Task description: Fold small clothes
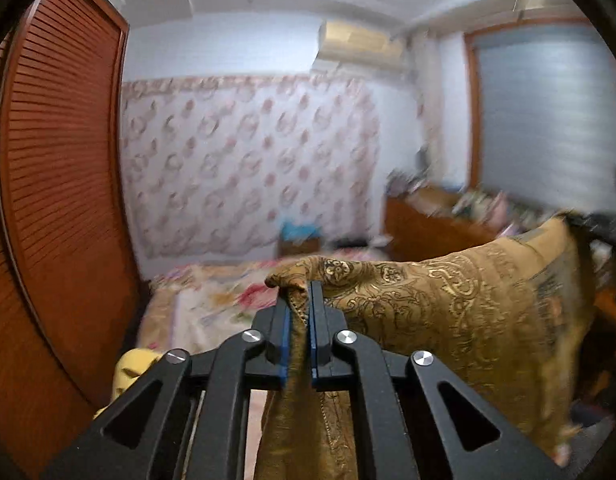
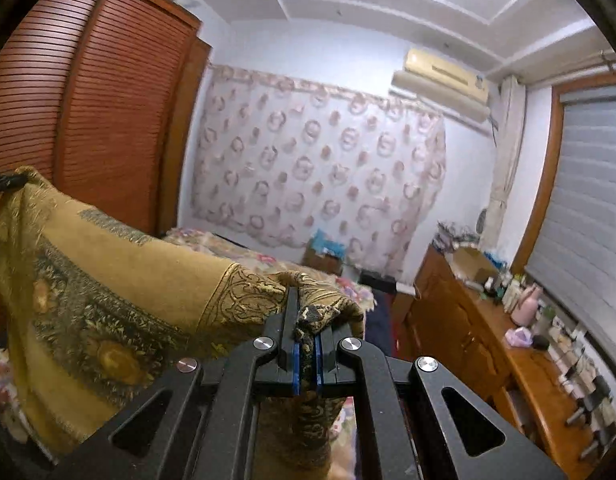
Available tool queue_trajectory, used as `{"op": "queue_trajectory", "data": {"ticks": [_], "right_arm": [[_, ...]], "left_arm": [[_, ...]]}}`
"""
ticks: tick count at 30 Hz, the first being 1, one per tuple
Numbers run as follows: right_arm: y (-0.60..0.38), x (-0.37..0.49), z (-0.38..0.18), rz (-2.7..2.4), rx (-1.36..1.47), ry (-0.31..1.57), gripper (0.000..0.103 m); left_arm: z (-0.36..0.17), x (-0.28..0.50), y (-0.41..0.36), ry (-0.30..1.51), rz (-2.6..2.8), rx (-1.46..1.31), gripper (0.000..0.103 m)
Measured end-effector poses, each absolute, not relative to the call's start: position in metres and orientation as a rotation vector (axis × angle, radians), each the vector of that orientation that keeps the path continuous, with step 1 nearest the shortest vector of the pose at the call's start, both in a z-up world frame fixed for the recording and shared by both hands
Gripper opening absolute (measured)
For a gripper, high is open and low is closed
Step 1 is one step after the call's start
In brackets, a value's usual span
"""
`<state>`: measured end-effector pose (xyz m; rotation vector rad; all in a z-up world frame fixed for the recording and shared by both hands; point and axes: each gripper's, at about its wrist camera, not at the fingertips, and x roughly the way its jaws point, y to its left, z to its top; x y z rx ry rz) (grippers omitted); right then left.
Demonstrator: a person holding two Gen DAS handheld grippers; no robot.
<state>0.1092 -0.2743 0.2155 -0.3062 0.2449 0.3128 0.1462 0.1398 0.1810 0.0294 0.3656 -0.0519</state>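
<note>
Bedroom with a floral bed (image 1: 211, 304) below: my left gripper (image 1: 299, 300) and right gripper (image 2: 305, 312) each pinch a corner of the gold paisley scarf (image 1: 448, 308), soft, limp, best held by corners.

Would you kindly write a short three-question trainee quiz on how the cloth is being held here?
1. True or false: both grippers pinch the same gold patterned cloth.
2. What lies below the cloth? A bed, B sink, C bare floor.
3. Fill in: the cloth spans between the left gripper and the right gripper and hangs ____ from each.

Key: 1 true; 2 A, the floral bed; 3 down.
</note>
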Motion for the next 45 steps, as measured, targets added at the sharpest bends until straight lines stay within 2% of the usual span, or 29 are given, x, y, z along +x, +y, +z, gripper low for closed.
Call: {"op": "queue_trajectory", "data": {"ticks": [1, 3, 5, 8, 10, 11, 12, 18, 22, 28, 36, 41, 45], "right_arm": [[-0.245, 0.129, 0.204, 0.322, -0.307, 0.291, 0.004], [-0.225, 0.175, 0.166, 0.308, -0.297, 0.408, 0.017], [-0.213, 0.207, 0.127, 0.266, -0.298, 0.511, 0.021], [-0.201, 0.236, 0.068, 0.227, -0.299, 0.642, 0.021], [-0.194, 0.237, 0.042, 0.210, -0.339, 0.659, 0.037], [-0.191, 0.236, 0.030, 0.196, -0.359, 0.660, 0.050], [-0.190, 0.236, 0.022, 0.204, -0.360, 0.673, 0.056], [-0.194, 0.235, 0.021, 0.222, -0.309, 0.716, 0.057], [-0.236, 0.229, 0.026, 0.240, -0.253, 0.710, 0.057], [-0.275, 0.177, -0.004, 0.286, -0.151, 0.741, 0.057], [-0.307, 0.165, -0.015, 0.267, -0.098, 0.768, 0.057], [-0.321, 0.138, -0.016, 0.270, -0.069, 0.740, 0.057], [-0.322, 0.112, -0.018, 0.281, -0.084, 0.727, 0.057]], "left_arm": [[0.162, 0.165, 0.141, 0.398, -0.037, 0.040, 0.015], [0.115, 0.200, 0.149, 0.499, -0.040, 0.027, 0.030], [0.082, 0.215, 0.159, 0.564, -0.047, -0.012, 0.039], [0.042, 0.222, 0.170, 0.648, -0.043, -0.047, 0.045], [0.025, 0.218, 0.171, 0.672, -0.044, -0.034, 0.057], [0.018, 0.214, 0.172, 0.677, -0.049, -0.033, 0.071], [0.016, 0.210, 0.169, 0.681, -0.054, -0.034, 0.079], [0.007, 0.179, 0.150, 0.683, -0.084, -0.025, 0.079], [-0.002, 0.166, 0.143, 0.698, -0.110, -0.025, 0.079], [-0.041, 0.143, 0.128, 0.777, -0.143, -0.038, 0.079], [-0.090, 0.141, 0.106, 0.865, -0.148, -0.010, 0.079], [-0.102, 0.142, 0.094, 0.886, -0.161, 0.029, 0.079], [-0.108, 0.141, 0.088, 0.890, -0.155, 0.065, 0.083]]}}
